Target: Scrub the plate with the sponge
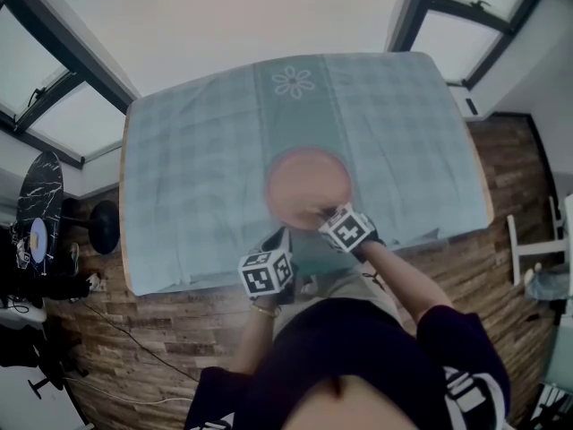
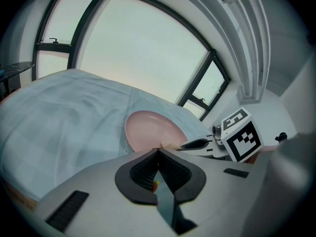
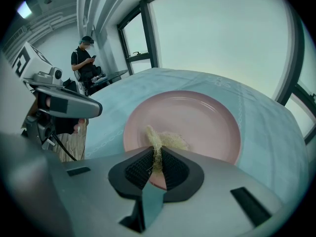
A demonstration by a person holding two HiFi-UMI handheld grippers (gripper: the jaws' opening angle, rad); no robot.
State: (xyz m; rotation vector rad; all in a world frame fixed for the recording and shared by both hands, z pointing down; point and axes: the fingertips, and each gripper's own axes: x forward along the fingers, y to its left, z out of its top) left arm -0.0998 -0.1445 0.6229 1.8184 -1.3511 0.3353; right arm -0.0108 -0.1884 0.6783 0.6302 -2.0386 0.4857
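Surface (image 1: 124, 240) under a checked cloth (image 1: 188, 177), one plate (image 1: 304, 182) on it.
The pale blue-green cloth covers nearly the whole top; the pink plate sits on it towards the near edge.

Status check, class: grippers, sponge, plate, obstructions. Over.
Right gripper shut on sponge, over pink plate. Left gripper shut at plate's near rim, grip unclear. No obstruction seen.

The person wears a dark navy top (image 1: 358, 365) with white print on both sleeves (image 1: 461, 388), light beige trousers (image 1: 358, 287), and a thin bracelet (image 1: 262, 310) near the lower centre. The left gripper (image 2: 159, 149) and the right gripper (image 3: 157, 152) have smooth grey bodies and black ribbed pads (image 3: 174, 171). Each carries a white cube (image 1: 347, 228) with black square markers.
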